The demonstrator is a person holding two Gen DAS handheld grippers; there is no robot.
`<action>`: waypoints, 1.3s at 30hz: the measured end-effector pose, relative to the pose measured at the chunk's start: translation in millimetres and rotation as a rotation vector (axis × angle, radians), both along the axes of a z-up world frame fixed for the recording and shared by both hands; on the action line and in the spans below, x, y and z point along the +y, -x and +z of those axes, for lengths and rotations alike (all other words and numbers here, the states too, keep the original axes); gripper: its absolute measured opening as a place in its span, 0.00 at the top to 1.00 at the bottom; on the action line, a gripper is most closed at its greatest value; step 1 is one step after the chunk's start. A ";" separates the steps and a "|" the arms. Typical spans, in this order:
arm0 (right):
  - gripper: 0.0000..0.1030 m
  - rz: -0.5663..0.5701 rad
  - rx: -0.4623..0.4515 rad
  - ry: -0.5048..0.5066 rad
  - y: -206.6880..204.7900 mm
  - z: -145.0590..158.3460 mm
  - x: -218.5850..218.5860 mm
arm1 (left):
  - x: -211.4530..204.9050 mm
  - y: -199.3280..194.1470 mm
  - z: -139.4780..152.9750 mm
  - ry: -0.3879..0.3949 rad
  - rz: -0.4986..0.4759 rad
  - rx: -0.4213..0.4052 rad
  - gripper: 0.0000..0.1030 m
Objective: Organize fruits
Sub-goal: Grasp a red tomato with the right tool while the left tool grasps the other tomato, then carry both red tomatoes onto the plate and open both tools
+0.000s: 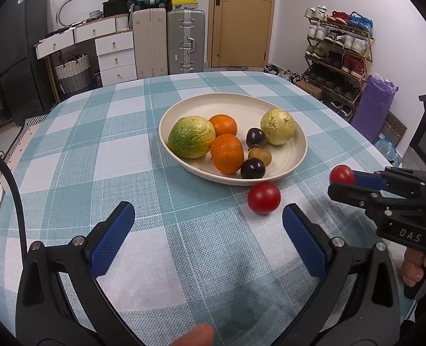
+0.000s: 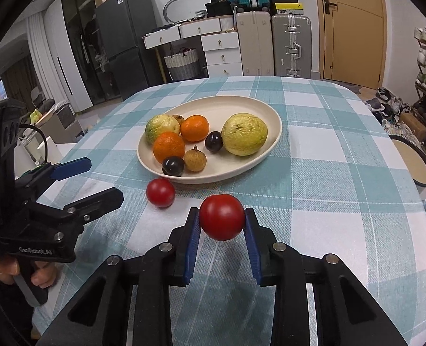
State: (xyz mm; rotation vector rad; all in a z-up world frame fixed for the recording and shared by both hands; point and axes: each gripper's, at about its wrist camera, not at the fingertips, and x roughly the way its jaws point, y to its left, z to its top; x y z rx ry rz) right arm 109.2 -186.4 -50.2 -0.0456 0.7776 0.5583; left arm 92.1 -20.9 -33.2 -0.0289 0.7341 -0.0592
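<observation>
Gripping a red tomato (image 2: 221,216) off the table (image 2: 328,190), right tool (image 2: 221,227) clamped on it, left tool (image 1: 207,225) wide open and empty, second tomato (image 1: 264,198) just beside the fruit plate (image 1: 236,106)

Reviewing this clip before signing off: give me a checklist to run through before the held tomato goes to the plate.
1. Grip: right gripper fingers press both sides of the held tomato: ok.
2. Tomato lifted off the tablecloth: ok.
3. Free space on the plate: bare at the far side: ok.
4. Path: second tomato lies beside the plate's near rim, left of the way: ok.
5. Left gripper open, empty, clear of the plate: ok.
6. Grip firmness against slipping: cannot tell.
</observation>
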 end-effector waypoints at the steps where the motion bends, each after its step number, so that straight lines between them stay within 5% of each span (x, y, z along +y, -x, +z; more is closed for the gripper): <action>1: 0.70 -0.002 -0.005 0.001 0.9 0.1 -1.1 | -1.8 0.6 0.4 -0.007 -0.003 -0.002 0.01; 10: 0.70 -0.016 -0.019 -0.017 5.3 5.3 -14.0 | -24.4 -13.0 -9.7 0.053 -0.041 0.092 0.03; 17: 0.70 -0.025 -0.011 -0.035 1.4 4.1 -20.1 | -35.1 -31.1 -24.2 0.057 -0.040 0.175 0.31; 24: 0.70 -0.023 0.008 -0.052 -0.5 1.2 -22.2 | -41.8 -40.3 -23.6 0.067 -0.055 0.175 0.34; 30: 0.70 -0.016 0.001 -0.050 1.8 2.9 -19.3 | -46.5 -44.0 -23.4 0.047 -0.063 0.171 0.48; 35: 0.70 -0.008 0.002 -0.048 2.5 2.3 -17.2 | -45.3 -45.4 -22.2 0.071 -0.074 0.165 0.72; 39: 0.70 -0.010 0.007 -0.047 2.5 0.6 -16.6 | -43.7 -41.2 -20.7 0.080 -0.082 0.156 0.72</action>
